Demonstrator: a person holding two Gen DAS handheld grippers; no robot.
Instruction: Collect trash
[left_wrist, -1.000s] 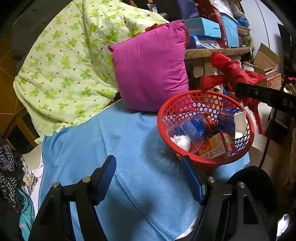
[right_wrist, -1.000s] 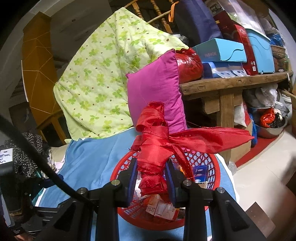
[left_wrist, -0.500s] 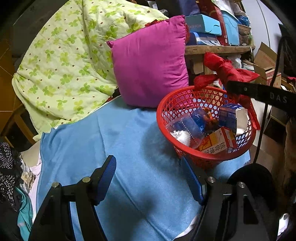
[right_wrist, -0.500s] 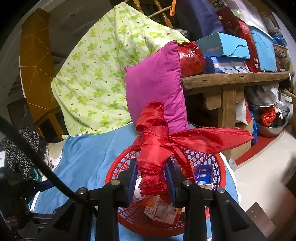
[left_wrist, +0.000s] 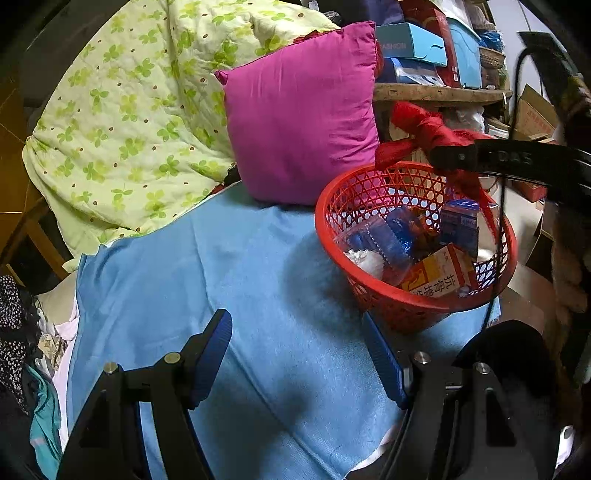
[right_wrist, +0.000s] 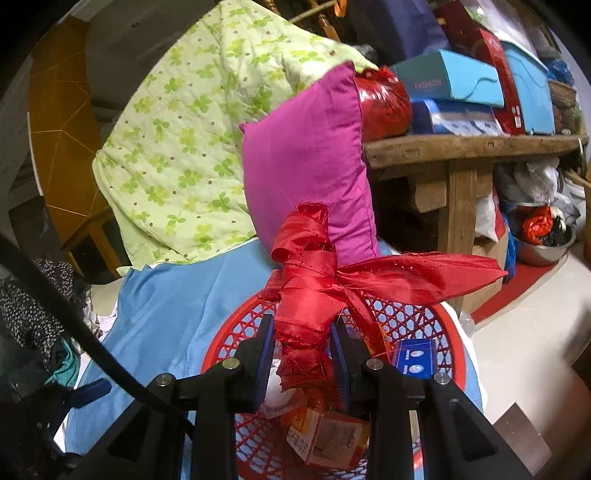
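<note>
Above the red basket (right_wrist: 448, 334) of trash on the blue cloth (left_wrist: 229, 280), the right gripper (right_wrist: 302, 354), now lower than a second ago, pinches a knotted red ribbon (right_wrist: 310, 295), ready to drop; the left gripper (left_wrist: 297, 358) hovers open

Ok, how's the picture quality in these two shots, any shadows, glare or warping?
Left wrist view: dim light, a soft shadow on the blue cloth beside the red basket, black fisheye corners, the wooden shelf bowed. Right wrist view: brighter, glossy highlights on the red ribbon in the right claw, the near claw slightly soft.
</note>
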